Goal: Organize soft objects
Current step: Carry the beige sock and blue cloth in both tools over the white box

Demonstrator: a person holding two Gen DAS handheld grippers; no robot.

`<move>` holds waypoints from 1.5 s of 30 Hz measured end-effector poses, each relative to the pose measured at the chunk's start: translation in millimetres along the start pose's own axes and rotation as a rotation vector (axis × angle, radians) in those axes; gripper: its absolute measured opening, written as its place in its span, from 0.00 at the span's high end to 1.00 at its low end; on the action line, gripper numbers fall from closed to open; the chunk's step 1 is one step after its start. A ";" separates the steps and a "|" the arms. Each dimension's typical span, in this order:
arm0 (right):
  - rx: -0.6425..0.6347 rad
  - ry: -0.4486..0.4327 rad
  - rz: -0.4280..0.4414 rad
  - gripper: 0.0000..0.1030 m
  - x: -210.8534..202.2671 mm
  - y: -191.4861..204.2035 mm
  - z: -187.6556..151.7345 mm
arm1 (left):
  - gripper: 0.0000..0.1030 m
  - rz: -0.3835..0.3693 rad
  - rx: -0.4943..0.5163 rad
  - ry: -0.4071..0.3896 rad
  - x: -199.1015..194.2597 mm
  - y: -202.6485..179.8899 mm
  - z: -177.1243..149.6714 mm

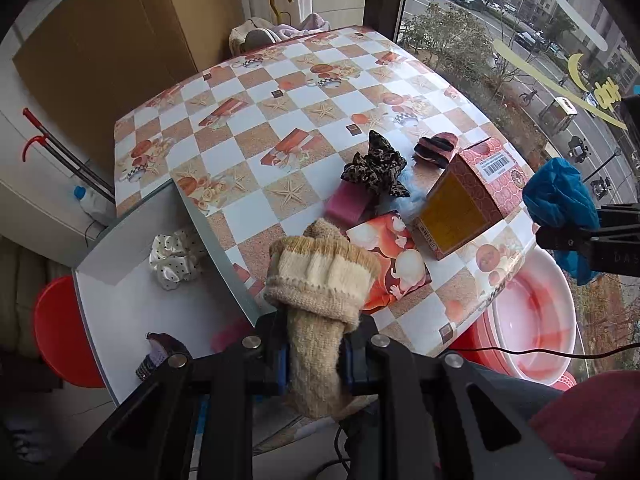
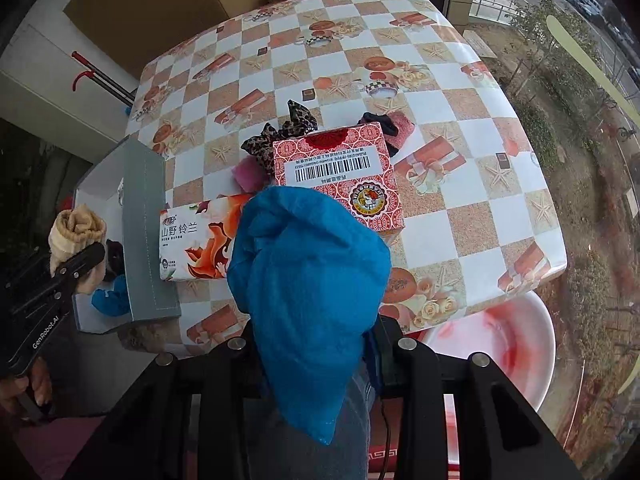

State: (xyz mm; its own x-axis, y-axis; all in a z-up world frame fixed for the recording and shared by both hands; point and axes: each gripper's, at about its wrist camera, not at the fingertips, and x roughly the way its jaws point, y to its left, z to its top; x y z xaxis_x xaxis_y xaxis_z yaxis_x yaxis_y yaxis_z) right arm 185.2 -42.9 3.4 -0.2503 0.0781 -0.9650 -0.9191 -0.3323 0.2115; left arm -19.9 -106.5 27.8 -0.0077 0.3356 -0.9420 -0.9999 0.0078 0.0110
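Note:
My left gripper (image 1: 314, 354) is shut on a beige knitted sock (image 1: 320, 284) and holds it above the near edge of the checkered table (image 1: 280, 92), beside an open grey box (image 1: 132, 304). The box holds a white dotted scrunchie (image 1: 174, 258), a dark item (image 1: 160, 350) and a blue item (image 2: 112, 298). My right gripper (image 2: 316, 344) is shut on a crumpled blue plastic cover (image 2: 308, 280), held above the table's near edge. A leopard scrunchie (image 1: 374, 168), a pink sponge (image 1: 346, 202) and a dark red scrunchie (image 1: 436, 148) lie on the table.
A red patterned carton (image 2: 340, 172) and an orange tissue pack (image 2: 196, 240) stand mid-table. A pale blue plastic piece (image 1: 412, 192) lies between them. A white-pink basin (image 2: 508, 344) sits below the table's right edge, a red basin (image 1: 60, 332) at the left. A window is on the right.

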 end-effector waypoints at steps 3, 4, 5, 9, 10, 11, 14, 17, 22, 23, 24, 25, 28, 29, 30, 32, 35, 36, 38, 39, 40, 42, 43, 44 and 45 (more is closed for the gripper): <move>-0.076 -0.032 -0.010 0.65 -9.0 23.6 10.0 | 0.79 0.007 -0.023 -0.019 -6.2 9.9 -3.2; -0.095 -0.041 -0.007 0.65 -11.3 30.8 14.3 | 0.79 0.010 -0.033 -0.025 -8.1 13.5 -4.3; -0.116 -0.049 -0.001 0.65 -13.4 39.0 19.5 | 0.79 0.013 -0.045 -0.032 -9.8 17.3 -5.4; -0.215 -0.079 0.014 0.65 -20.6 73.8 40.1 | 0.79 0.028 -0.109 -0.056 -15.5 34.0 -10.0; -0.239 -0.084 0.020 0.65 -21.5 83.2 44.7 | 0.79 0.032 -0.125 -0.061 -16.9 37.9 -12.0; -0.258 -0.084 0.032 0.65 -21.8 92.0 48.7 | 0.79 0.036 -0.142 -0.065 -17.9 41.7 -14.5; -0.316 -0.073 0.071 0.65 -20.4 118.7 59.5 | 0.79 0.051 -0.192 -0.075 -20.8 52.6 -21.9; -0.384 -0.065 0.093 0.65 -18.3 145.8 66.3 | 0.79 0.061 -0.246 -0.078 -22.5 62.7 -30.2; -0.473 -0.038 0.143 0.65 -11.0 188.0 70.0 | 0.79 0.081 -0.315 -0.069 -23.3 75.7 -43.8; -0.489 -0.033 0.150 0.65 -8.9 195.3 68.2 | 0.79 0.085 -0.326 -0.067 -23.5 77.8 -46.8; -0.506 -0.028 0.154 0.65 -6.6 201.7 65.5 | 0.79 0.088 -0.337 -0.064 -23.2 79.7 -49.4; -0.525 -0.017 0.158 0.65 -3.3 207.8 61.5 | 0.79 0.091 -0.347 -0.061 -22.9 81.2 -51.8; -0.571 0.026 0.157 0.65 9.5 218.8 50.5 | 0.79 0.101 -0.383 -0.052 -22.9 87.2 -59.6; -0.578 0.042 0.155 0.65 13.3 220.6 47.0 | 0.79 0.104 -0.394 -0.052 -23.3 89.5 -61.5; -0.582 0.055 0.153 0.65 16.7 221.6 44.6 | 0.79 0.107 -0.405 -0.051 -23.5 91.1 -63.7; -0.585 0.075 0.160 0.65 20.5 222.6 42.3 | 0.79 0.112 -0.426 -0.047 -23.4 94.5 -67.8; -0.587 0.079 0.162 0.65 21.1 223.9 43.2 | 0.79 0.121 -0.459 -0.039 -24.0 99.6 -73.3; -0.588 0.080 0.164 0.65 20.9 224.5 43.1 | 0.79 0.123 -0.473 -0.038 -24.5 101.7 -75.2; -0.587 0.087 0.170 0.65 21.8 225.2 42.3 | 0.79 0.122 -0.508 -0.038 -26.8 107.4 -80.9; -0.587 0.092 0.171 0.65 23.1 225.9 41.7 | 0.79 0.120 -0.529 -0.036 -27.4 111.3 -84.5; -0.588 0.099 0.175 0.65 24.7 226.7 40.9 | 0.79 0.124 -0.545 -0.031 -27.5 114.2 -87.9; -0.591 0.115 0.180 0.65 28.7 228.1 38.7 | 0.79 0.140 -0.569 -0.011 -25.7 119.0 -95.0; -0.594 0.126 0.182 0.65 31.3 229.3 37.5 | 0.79 0.147 -0.580 0.000 -23.9 121.6 -99.4; -0.598 0.133 0.183 0.65 33.3 230.6 36.3 | 0.79 0.150 -0.591 0.011 -22.1 123.5 -103.1; -0.604 0.139 0.182 0.65 35.1 232.2 35.0 | 0.79 0.150 -0.606 0.023 -20.1 125.2 -107.1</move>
State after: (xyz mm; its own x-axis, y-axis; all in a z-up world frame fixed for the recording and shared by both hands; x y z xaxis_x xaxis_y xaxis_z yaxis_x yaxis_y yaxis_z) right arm -47.7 -84.3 24.1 -0.3072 -0.1380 -0.9416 -0.5227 -0.8024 0.2881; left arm -146.1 -213.1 12.2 -0.1418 0.2718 -0.9519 -0.8163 -0.5760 -0.0429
